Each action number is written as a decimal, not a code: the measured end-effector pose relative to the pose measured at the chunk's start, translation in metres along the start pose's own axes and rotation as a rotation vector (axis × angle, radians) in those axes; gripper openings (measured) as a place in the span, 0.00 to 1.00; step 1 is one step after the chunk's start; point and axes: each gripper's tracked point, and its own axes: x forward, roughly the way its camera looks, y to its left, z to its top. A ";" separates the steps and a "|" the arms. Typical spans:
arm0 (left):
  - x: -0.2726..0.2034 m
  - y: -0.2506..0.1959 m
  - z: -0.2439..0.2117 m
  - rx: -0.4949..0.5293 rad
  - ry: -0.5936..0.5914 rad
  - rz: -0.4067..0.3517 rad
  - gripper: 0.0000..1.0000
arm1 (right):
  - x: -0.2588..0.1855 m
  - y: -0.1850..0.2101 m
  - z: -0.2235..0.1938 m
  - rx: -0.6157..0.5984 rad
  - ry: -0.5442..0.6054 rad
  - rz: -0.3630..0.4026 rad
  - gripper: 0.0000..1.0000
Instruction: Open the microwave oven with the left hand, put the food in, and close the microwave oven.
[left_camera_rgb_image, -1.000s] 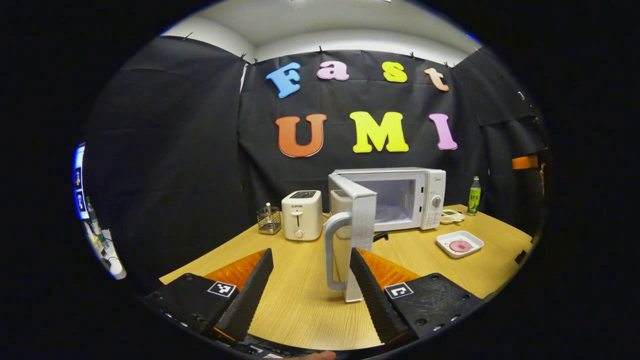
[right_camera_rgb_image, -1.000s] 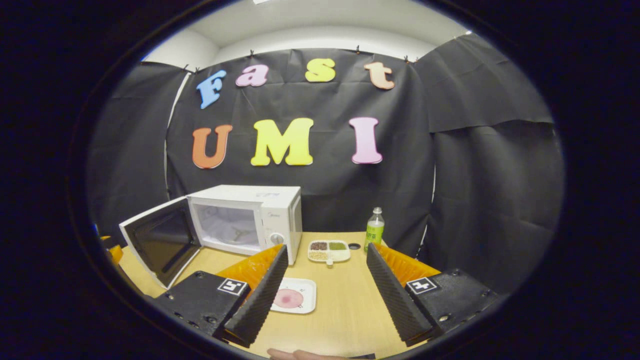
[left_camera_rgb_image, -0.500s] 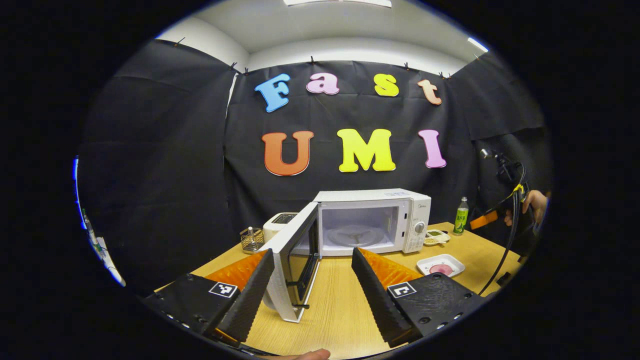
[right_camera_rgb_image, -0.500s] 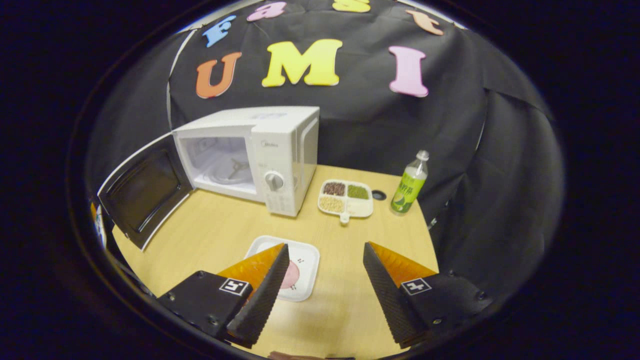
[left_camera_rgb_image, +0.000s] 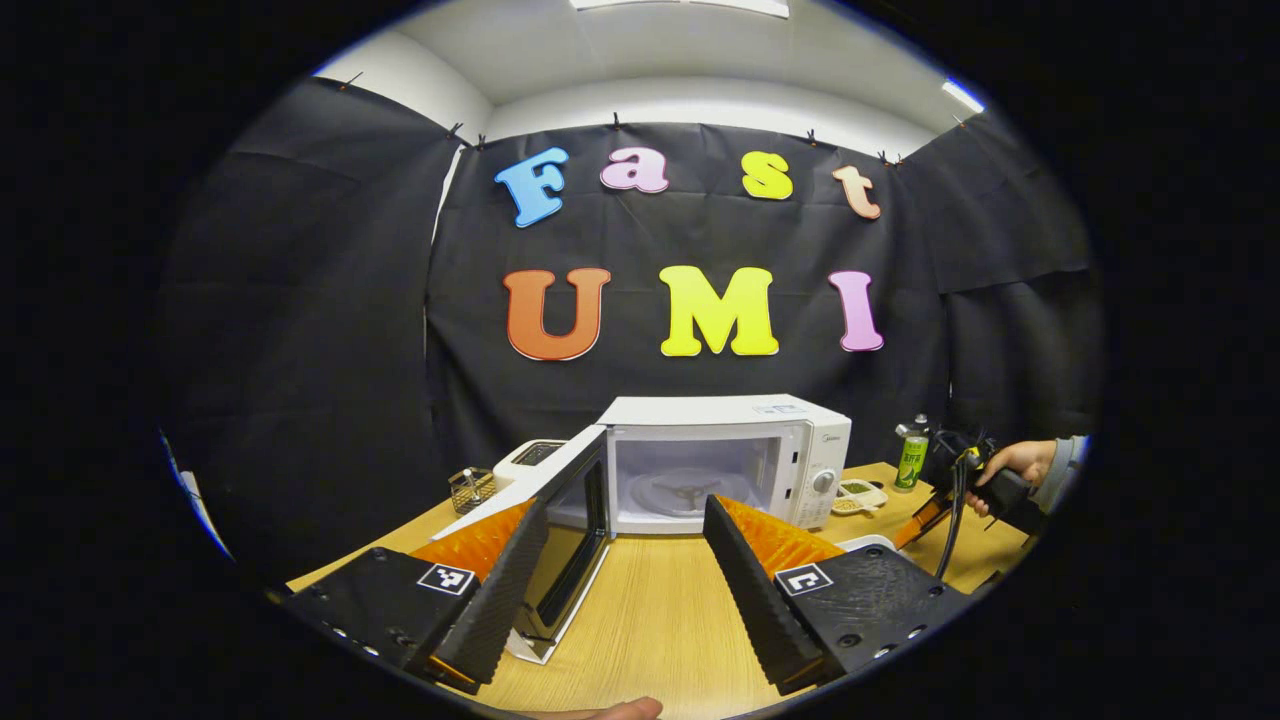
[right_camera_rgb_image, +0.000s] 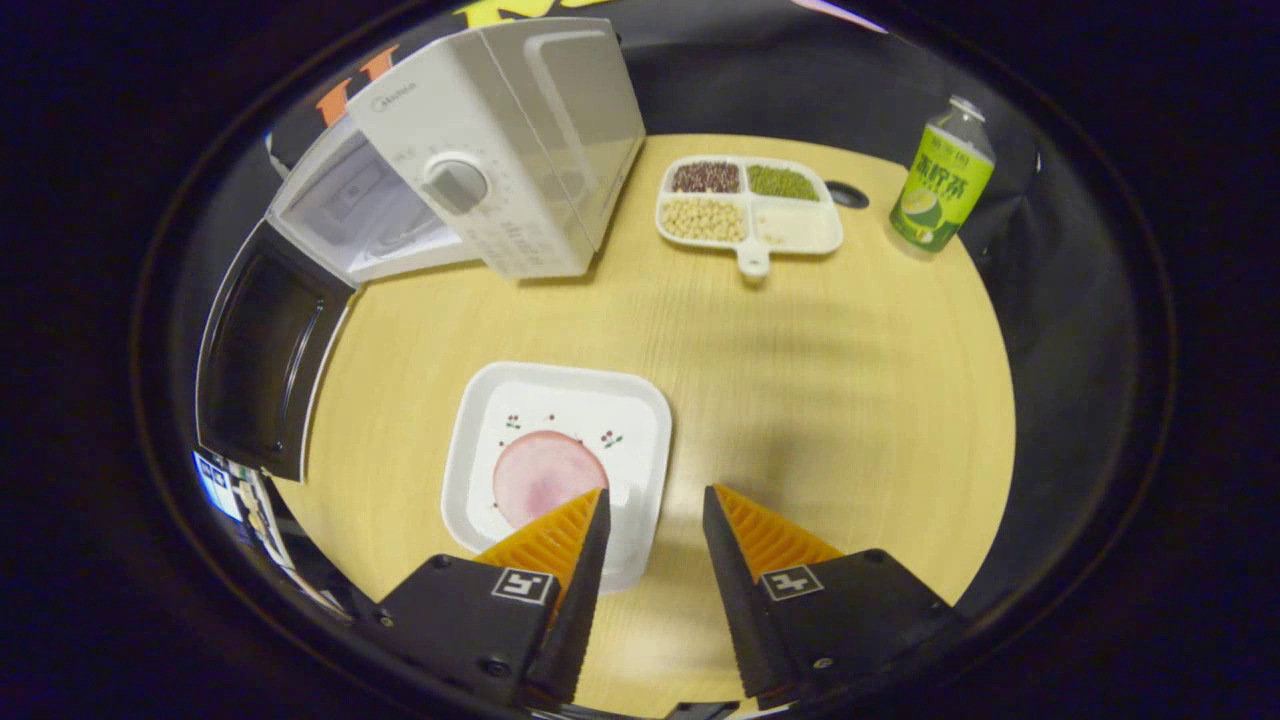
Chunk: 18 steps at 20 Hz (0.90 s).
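The microwave (left_camera_rgb_image: 735, 455) stands on the wooden table (left_camera_rgb_image: 650, 620) with its door (left_camera_rgb_image: 560, 530) swung wide open toward you, so you see the turntable inside. In the left gripper view your left gripper (left_camera_rgb_image: 625, 580) hangs in front of that door with its 2 fingers spread apart and nothing between them. Behind the door sit a toaster (left_camera_rgb_image: 530, 458) and a small wire holder (left_camera_rgb_image: 470, 488).

In the right gripper view your right gripper (right_camera_rgb_image: 655, 555) points down at the table, its 2 fingers parted with a narrow gap and gripping nothing. The square white plate (right_camera_rgb_image: 560, 465) with the round pink slice of food (right_camera_rgb_image: 545, 475) lies just ahead of it, the left finger over the plate's near edge; you cannot tell whether it touches. Beyond, to the right of the microwave (right_camera_rgb_image: 500, 140), rest a divided dish (right_camera_rgb_image: 750, 205) of beans and a green bottle (right_camera_rgb_image: 942, 185). In the left gripper view a hand (left_camera_rgb_image: 1010, 468) holds the right gripper at the right, near the bottle.
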 end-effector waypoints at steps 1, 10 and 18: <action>0.002 -0.001 0.000 0.002 0.005 -0.002 0.93 | 0.006 0.005 -0.004 0.016 0.034 0.035 0.46; 0.006 -0.032 0.011 -0.003 0.007 -0.105 0.94 | 0.020 0.007 0.000 0.098 0.146 0.231 0.04; 0.000 -0.035 0.016 0.001 0.011 -0.132 0.94 | 0.012 0.010 0.001 0.161 0.054 0.381 0.00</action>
